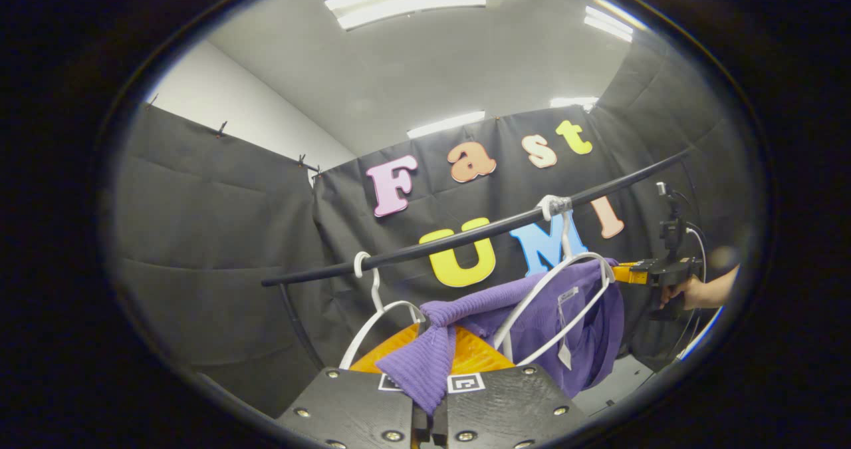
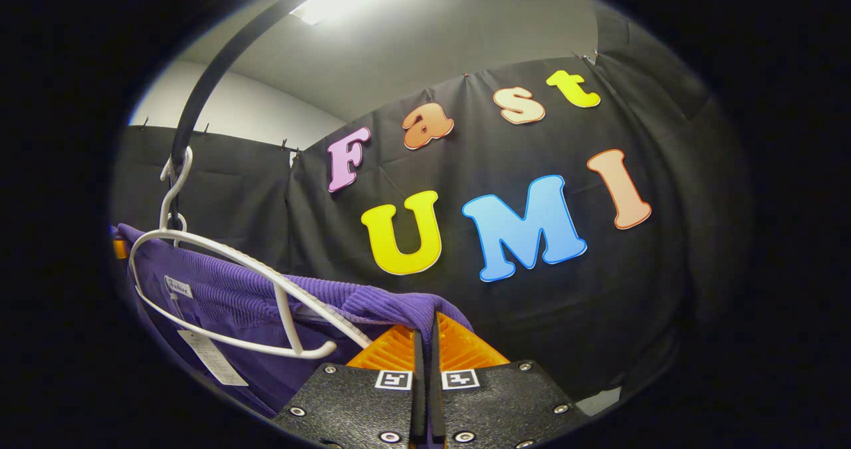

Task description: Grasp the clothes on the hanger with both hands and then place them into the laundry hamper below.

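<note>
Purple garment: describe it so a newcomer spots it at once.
Find the black rail crossing the booth's black cloth wall. Two white plastic hangers hook on it; the purple ribbed knit garment drapes the right hanger. The left hanger is bare.

Purple ribbed knit garment [image 1: 565, 316], white hangers [image 1: 558, 296], blk rail [image 1: 465, 236].

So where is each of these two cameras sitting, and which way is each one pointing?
Left gripper view: rides the left gripper, looking up along its jaws, shut on the purple garment, toward the black rail; farther off, the right gripper and a hand.
Right gripper view: rides the right gripper, jaws shut on the garment's other end, facing the booth wall.
Shared: the garment, the white hanger and the rail.
</note>
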Motion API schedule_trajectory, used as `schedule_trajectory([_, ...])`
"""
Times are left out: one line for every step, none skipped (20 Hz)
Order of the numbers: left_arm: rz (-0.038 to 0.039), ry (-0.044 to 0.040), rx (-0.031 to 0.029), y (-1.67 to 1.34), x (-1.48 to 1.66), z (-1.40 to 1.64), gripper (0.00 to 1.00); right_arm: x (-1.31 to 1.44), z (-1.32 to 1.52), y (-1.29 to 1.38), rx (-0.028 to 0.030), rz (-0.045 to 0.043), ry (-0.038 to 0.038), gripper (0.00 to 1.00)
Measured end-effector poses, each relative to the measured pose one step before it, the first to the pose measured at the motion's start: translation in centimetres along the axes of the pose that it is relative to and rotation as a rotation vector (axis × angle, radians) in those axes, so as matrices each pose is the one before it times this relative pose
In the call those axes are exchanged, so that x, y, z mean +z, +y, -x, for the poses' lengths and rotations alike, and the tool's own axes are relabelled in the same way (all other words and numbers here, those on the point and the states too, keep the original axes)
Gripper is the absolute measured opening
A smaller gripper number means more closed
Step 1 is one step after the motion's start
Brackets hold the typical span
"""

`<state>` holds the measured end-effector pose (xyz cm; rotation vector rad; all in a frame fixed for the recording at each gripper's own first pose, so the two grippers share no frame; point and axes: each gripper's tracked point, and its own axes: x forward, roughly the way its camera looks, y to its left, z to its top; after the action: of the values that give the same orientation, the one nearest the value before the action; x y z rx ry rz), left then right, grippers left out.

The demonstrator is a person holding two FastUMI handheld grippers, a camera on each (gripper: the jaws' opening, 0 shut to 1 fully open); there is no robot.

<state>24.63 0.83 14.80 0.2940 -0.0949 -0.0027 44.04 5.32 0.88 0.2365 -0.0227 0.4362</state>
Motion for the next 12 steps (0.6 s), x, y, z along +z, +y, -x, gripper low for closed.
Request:
schedule_trajectory([0.00358, 0.00763, -0.00475, -0.212, -0.537, -0.066, 0.08, -0.858, -0.388, 0.069, 0.00126, 0.00302, 0.02245, 0.02])
schedule_trajectory([0.00636, 0.00625, -0.00773, -0.236, -0.411, -0.054, 0.09, -0.773, -0.221, -0.100, 0.00259, -0.00474, 0.02554, 0.02])
schedule_trajectory([0.00480, 0.00781, -0.00352, -0.192, -0.519, 0.038, 0.09, -0.996, -0.165, 0.116, 0.00872, -0.01269, 0.02849, 0.02])
schedule_trajectory([0.00602, 0.01195, -0.00573, -0.131, -0.622, 0.057, 0.09, -0.953, -0.155, -0.055, -0.00336, -0.00070, 0.02194, 0.02])
schedule_trajectory([-0.00031, 0.00519, 0.00000, -0.025, -0.503, 0.242, 0.09, -0.831, 0.005, -0.204, -0.00297, 0.00989, 0.01259, 0.02])
schedule_trajectory([-0.00263, 0.00618, 0.00627, -0.055, -0.461, 0.172, 0.08, -0.670, 0.025, 0.143, 0.00061, 0.01138, 0.01226, 0.02])
schedule_trajectory([0.00073, 0.00505, 0.00358, -0.054, -0.413, 0.251, 0.08, -0.925, 0.326, 0.236, 0.00082, 0.01114, 0.01495, 0.02])
schedule_trajectory([0.00087, 0.00574, 0.00183, 0.115, -0.342, 0.261, 0.08, -0.929, 0.449, 0.209, -0.00113, 0.00896, 0.01518, 0.02])
schedule_trajectory([-0.00144, 0.00282, 0.00462, 0.019, -0.377, 0.356, 0.08, -0.740, 0.477, 0.227, 0.00023, 0.00320, 0.01305, 0.02])
schedule_trajectory([0.00034, 0.00486, 0.00677, -0.040, -0.412, 0.294, 0.08, -0.604, 0.420, 0.256, 0.00052, -0.00255, 0.01034, 0.02])
schedule_trajectory([0.00129, 0.00640, 0.00315, -0.031, -0.539, 0.413, 0.08, -0.687, 0.354, 0.245, -0.00119, -0.00229, 0.01123, 0.02])
schedule_trajectory([-0.00338, 0.00912, 0.00027, -0.005, -0.654, 0.416, 0.08, -0.744, 0.395, 0.188, -0.00475, -0.00080, 0.01173, 0.02])
